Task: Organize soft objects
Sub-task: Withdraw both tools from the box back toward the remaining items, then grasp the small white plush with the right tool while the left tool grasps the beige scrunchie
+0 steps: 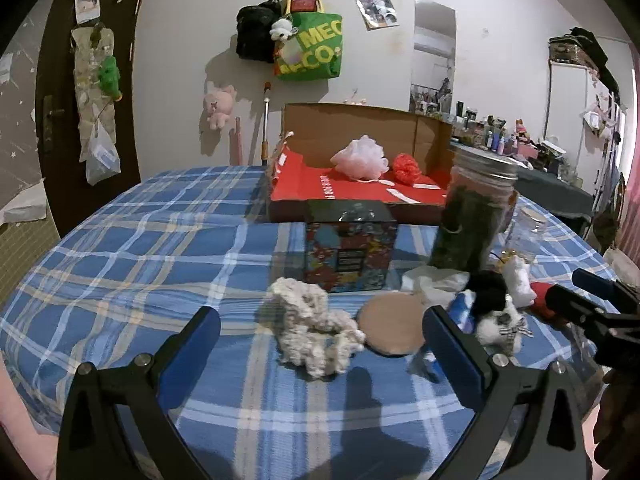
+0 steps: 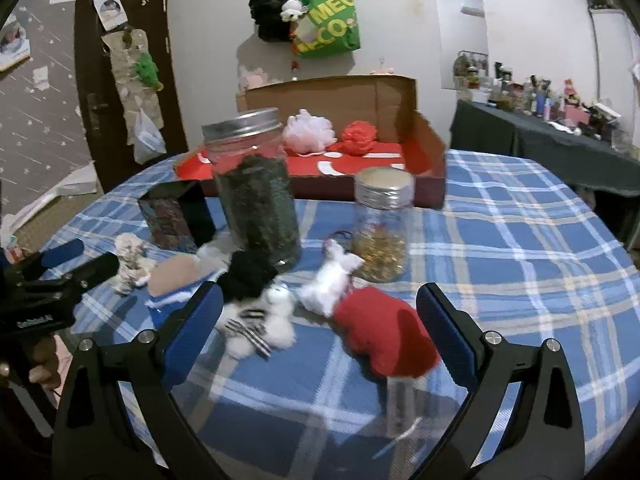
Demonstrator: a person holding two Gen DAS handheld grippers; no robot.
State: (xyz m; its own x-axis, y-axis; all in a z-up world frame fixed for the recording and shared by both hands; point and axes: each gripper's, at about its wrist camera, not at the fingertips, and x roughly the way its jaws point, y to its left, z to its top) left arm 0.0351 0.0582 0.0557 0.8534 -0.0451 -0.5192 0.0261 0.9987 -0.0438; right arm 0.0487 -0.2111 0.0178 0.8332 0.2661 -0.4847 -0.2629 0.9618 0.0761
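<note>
Left wrist view: left gripper [image 1: 320, 344] spread wide, empty, above cream knitted piece [image 1: 310, 326] on checked cloth [image 1: 140, 248]. Right gripper [image 2: 320, 320] likewise spread, hovering over red plush [image 2: 384, 336]; two puffs inside cardboard box [image 1: 360, 122].

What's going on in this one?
A person holds a gripper in each hand over a plaid-covered table strewn with soft items. The left gripper is open around a cream knitted piece; the right gripper is open around a red plush. Two bath poufs already sit in the cardboard box.
</note>
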